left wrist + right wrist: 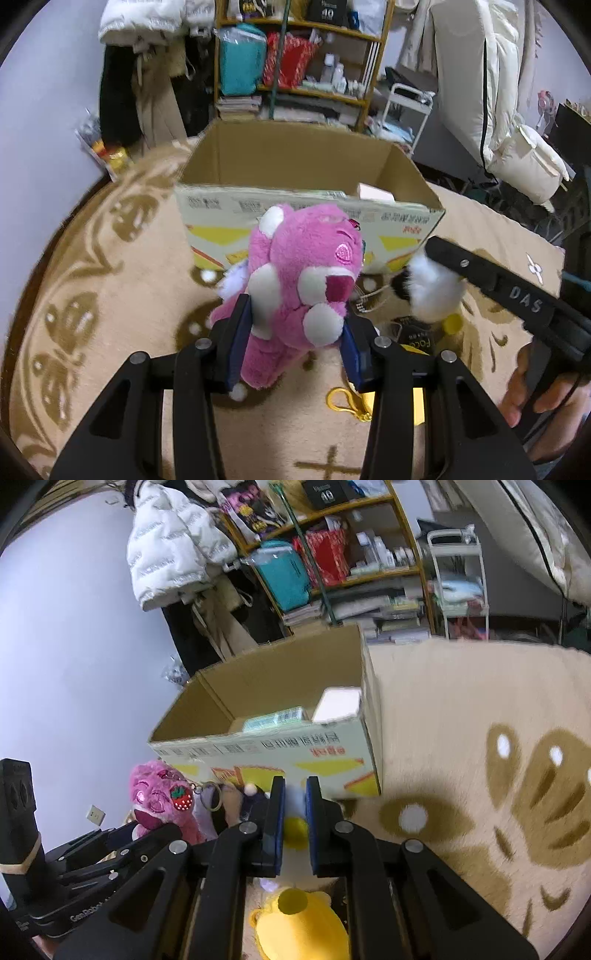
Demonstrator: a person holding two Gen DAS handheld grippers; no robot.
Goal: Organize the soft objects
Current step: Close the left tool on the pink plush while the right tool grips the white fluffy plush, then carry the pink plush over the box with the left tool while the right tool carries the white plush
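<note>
My left gripper (295,314) is shut on a pink plush bear (310,251), which hangs above the carpet in front of an open cardboard box (310,206). To its right, my right gripper (443,266) is shut on a white fluffy toy (436,291) with black and yellow parts. In the right wrist view, the right gripper (295,786) pinches that white fluffy toy (294,830) between its blue pads. The cardboard box (288,749) stands just beyond it. The left gripper (122,834) and the pink plush bear (159,794) show at the lower left.
A yellow plush (299,926) lies on the patterned beige carpet (480,738) under the right gripper. The box holds a white carton (338,705) and a green packet (275,718). A cluttered shelf (295,66), hanging coats and a white cart (406,110) stand behind.
</note>
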